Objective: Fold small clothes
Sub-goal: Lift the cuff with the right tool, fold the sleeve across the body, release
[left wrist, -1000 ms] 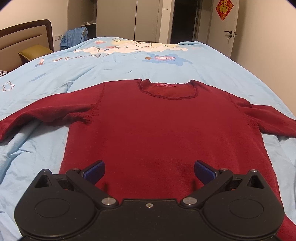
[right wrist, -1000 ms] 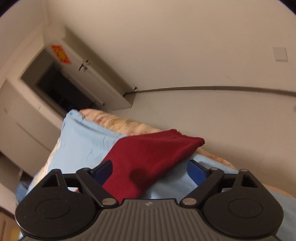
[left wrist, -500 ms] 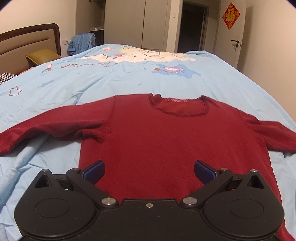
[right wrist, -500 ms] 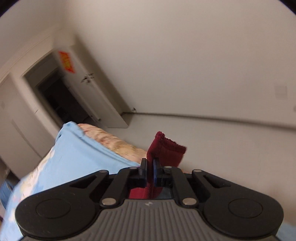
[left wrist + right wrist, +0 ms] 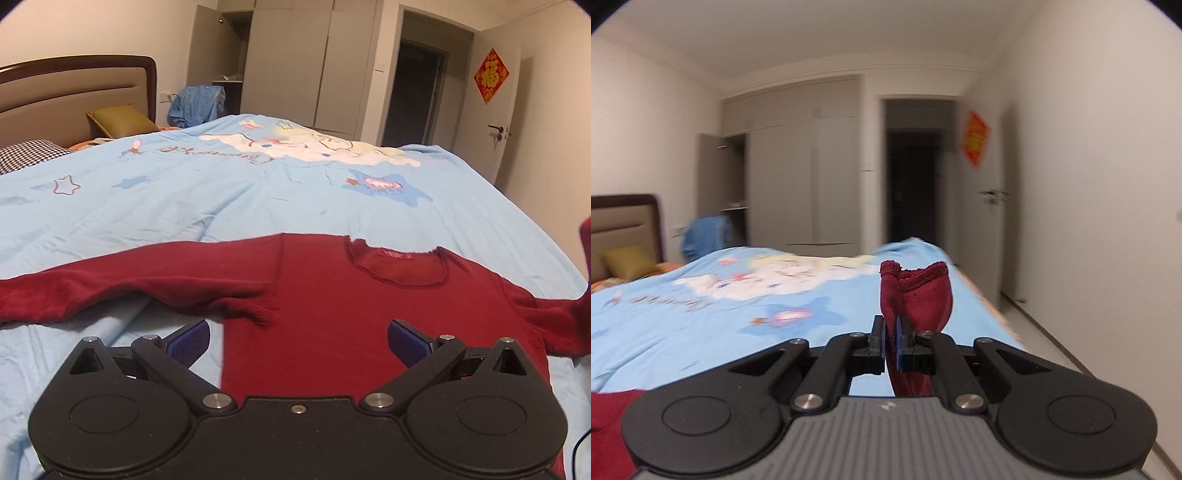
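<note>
A dark red long-sleeved sweater [image 5: 354, 317] lies flat and face up on the light blue bedspread [image 5: 221, 199], neckline away from me. Its left sleeve [image 5: 110, 291] stretches out to the left. My left gripper [image 5: 297, 341] hovers open over the sweater's lower body, with nothing between its blue pads [image 5: 190, 338]. In the right wrist view my right gripper [image 5: 893, 345] is shut on the right sleeve's cuff [image 5: 916, 295], which stands up above the jaws. That lifted sleeve [image 5: 585, 258] shows at the right edge of the left wrist view.
A headboard [image 5: 74, 92] with an olive pillow [image 5: 122, 122] and a checked pillow [image 5: 26, 155] sits at the far left. Blue clothing [image 5: 197, 103] hangs by the grey wardrobe [image 5: 295, 62]. A white door [image 5: 498, 110] and the wall flank the bed's right edge.
My right gripper closed on the right sleeve's cuff, lifted it and swung round to face the room. My left gripper shifted left and closer over the sweater, staying open.
</note>
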The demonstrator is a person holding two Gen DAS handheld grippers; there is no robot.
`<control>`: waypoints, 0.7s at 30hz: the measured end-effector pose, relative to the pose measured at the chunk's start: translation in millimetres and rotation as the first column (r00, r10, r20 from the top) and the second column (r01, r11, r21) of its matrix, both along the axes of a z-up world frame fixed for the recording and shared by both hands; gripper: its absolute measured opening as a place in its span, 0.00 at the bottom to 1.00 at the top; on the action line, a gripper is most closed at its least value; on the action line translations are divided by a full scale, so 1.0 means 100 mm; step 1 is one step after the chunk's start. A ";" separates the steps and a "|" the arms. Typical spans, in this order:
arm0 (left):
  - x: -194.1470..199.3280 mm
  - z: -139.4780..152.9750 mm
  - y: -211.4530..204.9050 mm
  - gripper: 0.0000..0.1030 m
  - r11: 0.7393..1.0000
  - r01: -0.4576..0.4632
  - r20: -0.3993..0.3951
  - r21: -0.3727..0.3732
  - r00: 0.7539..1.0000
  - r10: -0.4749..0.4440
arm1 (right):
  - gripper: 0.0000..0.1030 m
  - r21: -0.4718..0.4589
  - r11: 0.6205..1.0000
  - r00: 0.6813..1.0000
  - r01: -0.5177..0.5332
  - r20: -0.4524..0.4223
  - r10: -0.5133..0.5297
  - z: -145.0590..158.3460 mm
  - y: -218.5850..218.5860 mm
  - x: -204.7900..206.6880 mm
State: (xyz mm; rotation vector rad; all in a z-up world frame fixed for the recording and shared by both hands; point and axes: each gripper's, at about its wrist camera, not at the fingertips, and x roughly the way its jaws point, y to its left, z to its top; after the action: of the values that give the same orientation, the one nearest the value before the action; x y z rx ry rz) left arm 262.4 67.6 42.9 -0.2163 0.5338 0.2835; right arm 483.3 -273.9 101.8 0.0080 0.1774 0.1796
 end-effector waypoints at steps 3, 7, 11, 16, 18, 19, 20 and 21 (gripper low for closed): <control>-0.08 0.03 0.14 0.99 0.999 -0.032 0.011 -0.002 0.999 0.032 | 0.06 -0.036 0.993 0.994 -0.109 0.002 0.109 0.01 0.52 -0.02; -0.18 0.05 0.32 0.99 0.997 -0.077 0.019 -0.012 0.997 0.077 | 0.06 -0.113 0.969 0.975 -0.221 -0.017 0.221 -0.08 1.18 -0.18; -0.24 0.03 0.47 0.99 0.993 -0.114 0.019 -0.020 0.993 0.115 | 0.06 -0.172 0.926 0.942 -0.336 -0.082 0.327 -0.29 1.74 -0.33; -0.32 0.01 0.62 0.99 0.989 -0.147 0.026 -0.031 0.989 0.148 | 0.06 -0.258 0.853 0.891 -0.453 -0.166 0.423 -0.59 2.33 -0.63; -0.33 -0.01 0.66 0.99 0.987 -0.156 0.028 -0.038 0.987 0.157 | 0.06 -0.288 0.825 0.873 -0.486 -0.193 0.447 -0.70 2.47 -0.76; -0.33 -0.03 0.68 0.99 0.986 -0.160 0.030 -0.041 0.986 0.161 | 0.06 -0.304 0.809 0.864 -0.503 -0.210 0.459 -0.81 2.52 -0.96; -0.33 -0.03 0.70 0.99 0.986 -0.162 0.032 -0.043 0.986 0.164 | 0.06 -0.314 0.797 0.856 -0.516 -0.224 0.466 -0.89 2.55 -1.06; -0.33 -0.04 0.70 0.99 0.985 -0.165 0.033 -0.045 0.985 0.167 | 0.06 -0.321 0.787 0.850 -0.526 -0.235 0.472 -0.93 2.59 -1.08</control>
State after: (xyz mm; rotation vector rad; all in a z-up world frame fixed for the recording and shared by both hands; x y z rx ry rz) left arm 229.7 137.3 38.7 -0.3075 0.4865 0.4297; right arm 375.5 -15.2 8.6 -0.4172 0.3560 0.6815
